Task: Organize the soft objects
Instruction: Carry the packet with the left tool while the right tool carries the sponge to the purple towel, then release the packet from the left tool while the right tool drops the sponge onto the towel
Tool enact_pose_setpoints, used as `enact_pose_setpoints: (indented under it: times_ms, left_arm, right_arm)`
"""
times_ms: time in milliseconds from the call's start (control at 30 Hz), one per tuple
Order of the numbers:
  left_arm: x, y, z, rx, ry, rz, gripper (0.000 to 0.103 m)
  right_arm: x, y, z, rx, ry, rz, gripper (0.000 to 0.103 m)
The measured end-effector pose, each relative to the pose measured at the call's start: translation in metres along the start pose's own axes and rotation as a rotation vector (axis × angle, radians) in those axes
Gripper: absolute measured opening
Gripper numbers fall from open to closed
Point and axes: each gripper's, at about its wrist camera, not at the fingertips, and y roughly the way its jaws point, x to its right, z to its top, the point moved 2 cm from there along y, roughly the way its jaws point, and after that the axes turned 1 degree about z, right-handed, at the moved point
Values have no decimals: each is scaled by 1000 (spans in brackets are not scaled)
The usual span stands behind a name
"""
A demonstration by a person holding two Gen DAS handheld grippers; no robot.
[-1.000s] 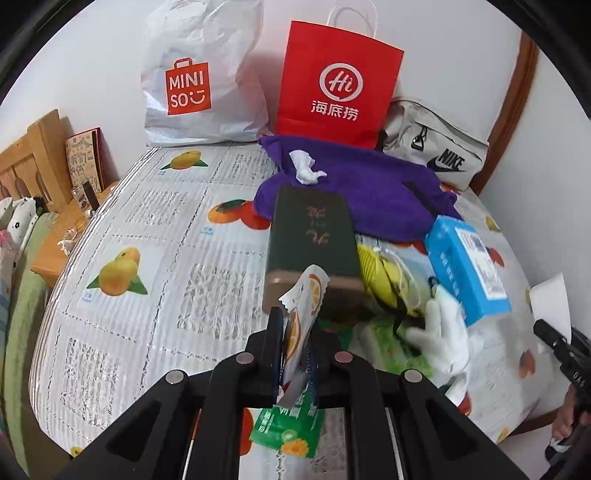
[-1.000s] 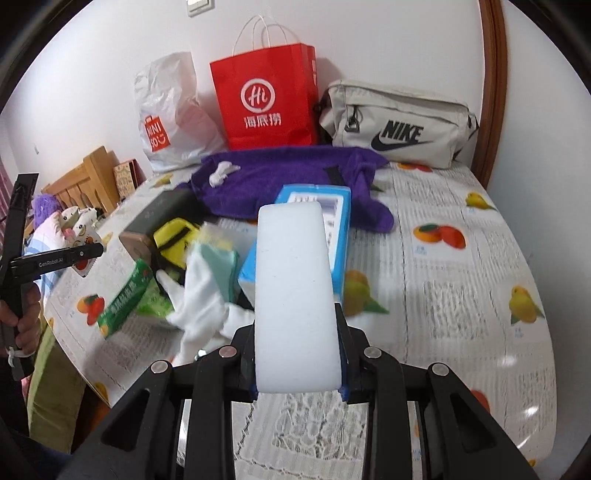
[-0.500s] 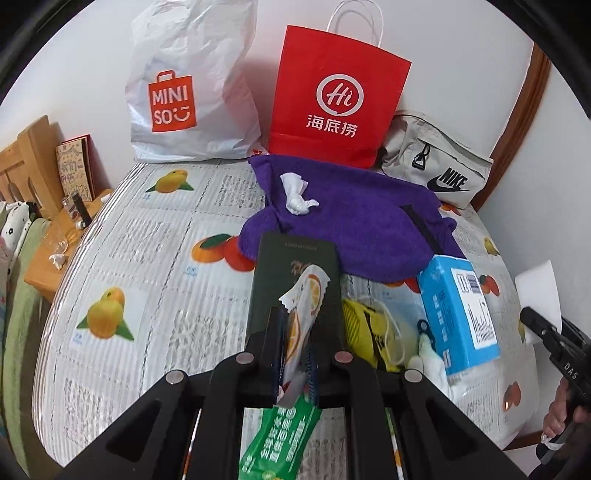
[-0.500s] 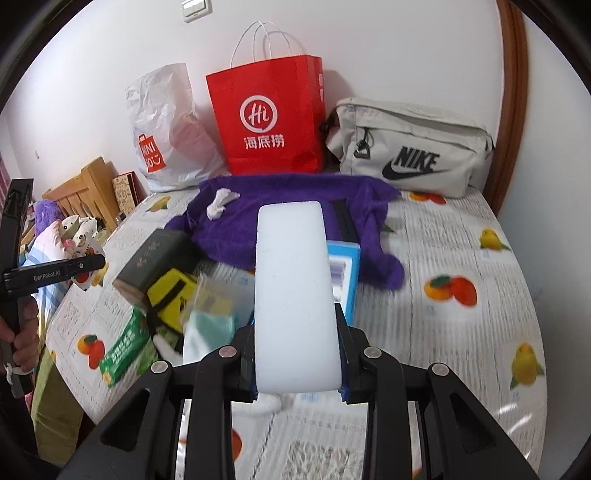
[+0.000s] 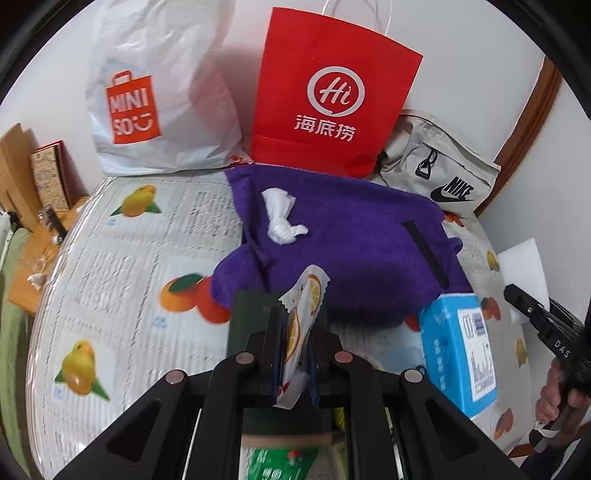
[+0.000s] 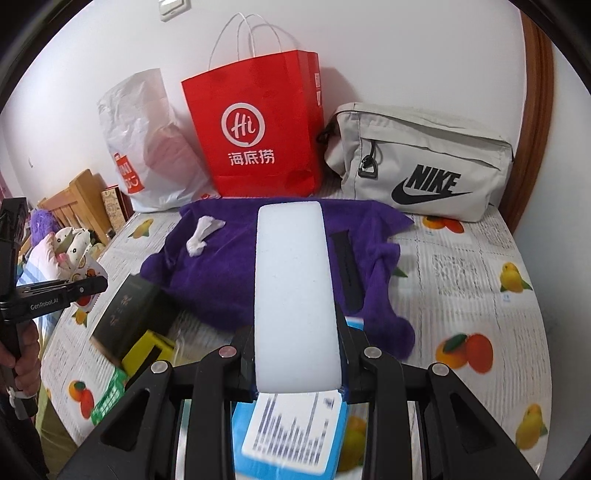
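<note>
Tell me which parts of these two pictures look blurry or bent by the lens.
Right wrist view: the blue box under the sponge is smeared and its label unreadable, while the Nike bag is sharp. Left wrist view: mostly sharp, slight blur on the purple towel's near edge. Both views: fisheye bowing and dark corners.

White wall (image 6: 388, 51) fills the view from 10 to 2 o'clock, evenly lit, with faint shadows behind the bags. A switch plate (image 6: 173, 5) sits on it at 11 o'clock. Brown wooden trim (image 6: 532, 122) runs down the wall at 2 o'clock. A wooden headboard (image 6: 79, 206) stands at 9 o'clock. A fruit-print cloth (image 5: 122, 266) covers the surface across the lower half.
</note>
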Motion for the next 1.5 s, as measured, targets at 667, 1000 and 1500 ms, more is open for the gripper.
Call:
enact_pose_setpoints:
  times_ms: [667, 1000, 1500]
  left_arm:
    - [14, 95, 56, -126, 15, -23, 12]
    - [12, 123, 69, -143, 9, -27, 12]
    - [19, 127, 71, -148, 51, -17, 58]
  right_arm:
    - [17, 100, 33, -103, -40, 5, 30]
    - [18, 137, 36, -158, -63, 3, 30]
    - [16, 150, 37, -206, -85, -2, 55]
